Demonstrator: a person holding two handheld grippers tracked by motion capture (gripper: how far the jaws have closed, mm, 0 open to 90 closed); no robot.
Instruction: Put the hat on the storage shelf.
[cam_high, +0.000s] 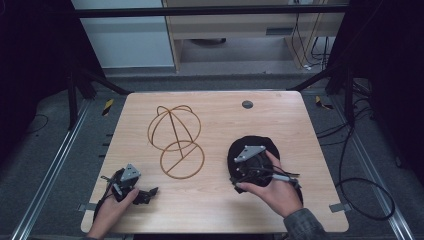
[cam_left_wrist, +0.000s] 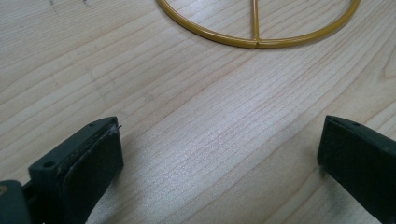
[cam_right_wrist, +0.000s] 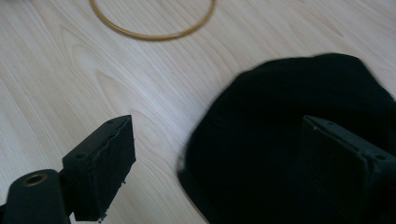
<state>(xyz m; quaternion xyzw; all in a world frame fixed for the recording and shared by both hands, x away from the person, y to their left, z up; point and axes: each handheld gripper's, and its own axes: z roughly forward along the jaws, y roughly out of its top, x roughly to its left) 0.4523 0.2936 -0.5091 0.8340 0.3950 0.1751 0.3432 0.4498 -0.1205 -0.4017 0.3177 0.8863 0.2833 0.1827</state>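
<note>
- Table (cam_high: 210, 210): light wood top; a small dark round disc (cam_high: 247, 104) sits near its far edge. No brand, label or writing can be read on anything in the three views.
- Black hat (cam_high: 260, 146): soft dark cloth, lying on the right half of the table, nearer the person than the middle. In the right gripper view the black hat (cam_right_wrist: 289, 116) covers the lower right, its edge resting on the wood.
- Wire stand (cam_high: 175, 140): gold-coloured wire, a dome of hoops at the far end and a round base ring with a cross bar at the near end, lying on the table left of the hat and apart from it.
- Right gripper (cam_high: 250, 172): held in the right hand (cam_high: 277, 192), over the near part of the hat. Jaws spread wide, one above bare wood, the other above the cloth; nothing clamped.
- Left gripper (cam_high: 145, 195): held in the left hand (cam_high: 112, 210), low at the near left of the table. Jaws released, wide apart, bare wood between them; the stand's base ring (cam_left_wrist: 257, 37) lies just ahead.
</note>
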